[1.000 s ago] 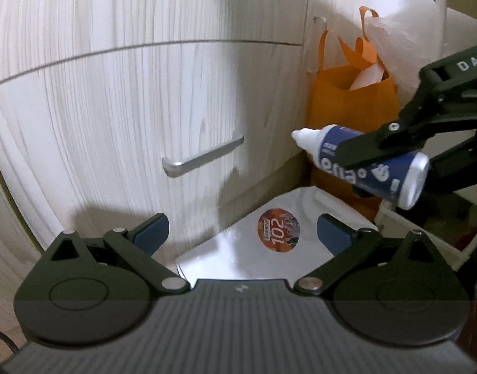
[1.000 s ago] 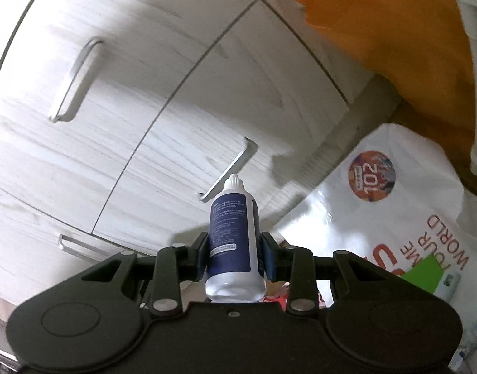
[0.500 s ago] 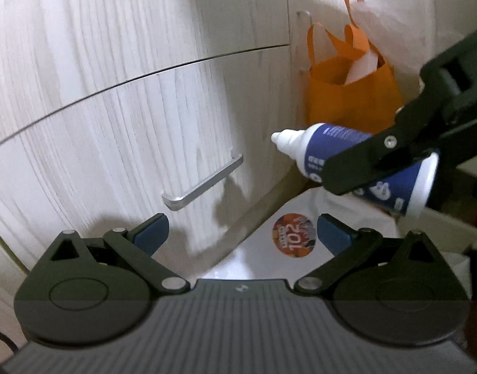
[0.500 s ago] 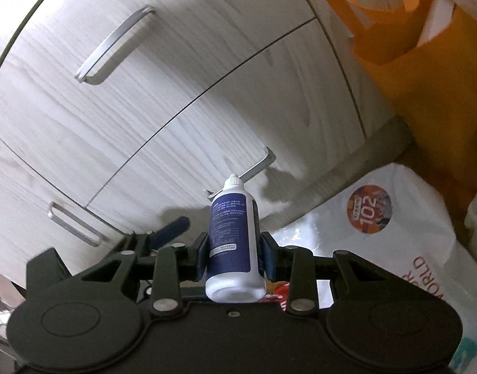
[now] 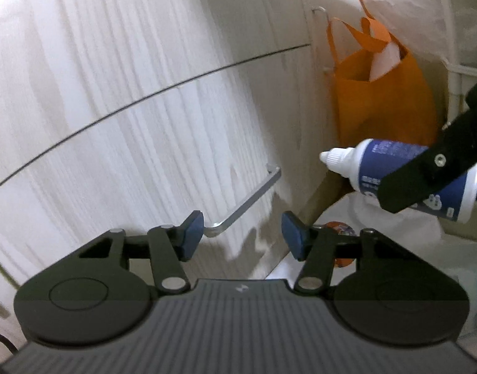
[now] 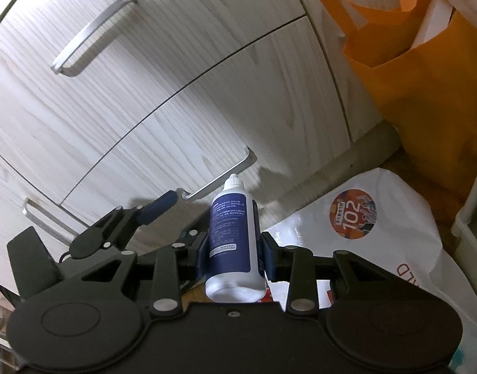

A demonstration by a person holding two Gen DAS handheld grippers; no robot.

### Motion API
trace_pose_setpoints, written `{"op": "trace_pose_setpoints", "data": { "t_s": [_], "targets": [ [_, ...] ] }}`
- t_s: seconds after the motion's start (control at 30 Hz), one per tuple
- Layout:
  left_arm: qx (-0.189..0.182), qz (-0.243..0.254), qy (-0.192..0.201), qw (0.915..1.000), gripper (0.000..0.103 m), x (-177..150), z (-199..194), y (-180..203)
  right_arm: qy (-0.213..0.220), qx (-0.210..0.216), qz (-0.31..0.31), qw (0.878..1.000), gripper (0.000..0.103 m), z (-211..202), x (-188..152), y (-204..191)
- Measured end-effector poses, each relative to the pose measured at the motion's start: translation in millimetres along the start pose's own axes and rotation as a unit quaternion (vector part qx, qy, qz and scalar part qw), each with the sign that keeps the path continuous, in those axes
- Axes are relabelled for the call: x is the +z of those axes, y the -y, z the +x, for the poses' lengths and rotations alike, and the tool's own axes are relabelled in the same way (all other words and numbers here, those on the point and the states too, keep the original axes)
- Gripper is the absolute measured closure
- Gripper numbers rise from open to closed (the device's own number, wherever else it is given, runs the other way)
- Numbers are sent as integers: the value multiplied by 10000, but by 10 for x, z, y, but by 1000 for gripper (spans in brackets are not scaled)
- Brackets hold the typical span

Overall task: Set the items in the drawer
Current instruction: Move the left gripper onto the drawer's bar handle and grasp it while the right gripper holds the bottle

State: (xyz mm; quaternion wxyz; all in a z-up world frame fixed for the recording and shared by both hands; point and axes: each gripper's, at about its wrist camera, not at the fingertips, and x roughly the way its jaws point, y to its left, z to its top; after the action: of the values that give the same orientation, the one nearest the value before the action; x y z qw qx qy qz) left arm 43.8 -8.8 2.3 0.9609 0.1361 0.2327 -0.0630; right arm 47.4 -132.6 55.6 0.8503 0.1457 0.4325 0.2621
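Your left tongs point(image 5: 242, 233) stand open around the handle point(image 5: 244, 201) of the shut drawer point(image 5: 163, 162), placed to pull it. Your right tongs point(image 6: 233, 257) grip the bottle point(image 6: 233, 246) nearby, ready for placing.

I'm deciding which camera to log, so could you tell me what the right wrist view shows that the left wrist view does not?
Only the right wrist view shows the upper drawer handle, complete, and the right gripper shut on the bottle. Only the left wrist view shows the open left gripper lined up with the lower drawer handle. Both show the bottle, that lower handle and the orange bag.
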Motion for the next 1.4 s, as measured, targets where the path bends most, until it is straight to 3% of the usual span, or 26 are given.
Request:
{"op": "trace_pose_setpoints", "data": {
  "t_s": [0.07,0.17,0.33,0.43,0.6,0.73,1.03,1.4],
  "targets": [
    [-79,50,52,9999,49,-21,11,-8,-14,-1,-7,10000,63,30,10,-3],
    [-41,282,152,9995,60,-27,3,8,-32,-10,-10,10000,63,76,26,0],
    [-19,269,157,9995,61,-37,38,-53,-56,-58,27,10000,63,135,51,34],
    [-104,207,166,9996,60,-53,64,-51,-61,-84,46,9999,63,153,65,52],
    [73,255,204,9994,58,-92,69,53,-44,-105,83,9999,63,157,81,71],
    [-61,299,304,9991,59,-147,47,22,-25,-120,88,9999,63,138,81,57],
    [-428,-106,320,9985,59,-192,-14,-165,140,-26,134,9998,63,21,89,-17],
    [-350,138,301,9988,59,-324,-157,-143,95,-118,219,9996,63,20,93,23]
  ]
}}
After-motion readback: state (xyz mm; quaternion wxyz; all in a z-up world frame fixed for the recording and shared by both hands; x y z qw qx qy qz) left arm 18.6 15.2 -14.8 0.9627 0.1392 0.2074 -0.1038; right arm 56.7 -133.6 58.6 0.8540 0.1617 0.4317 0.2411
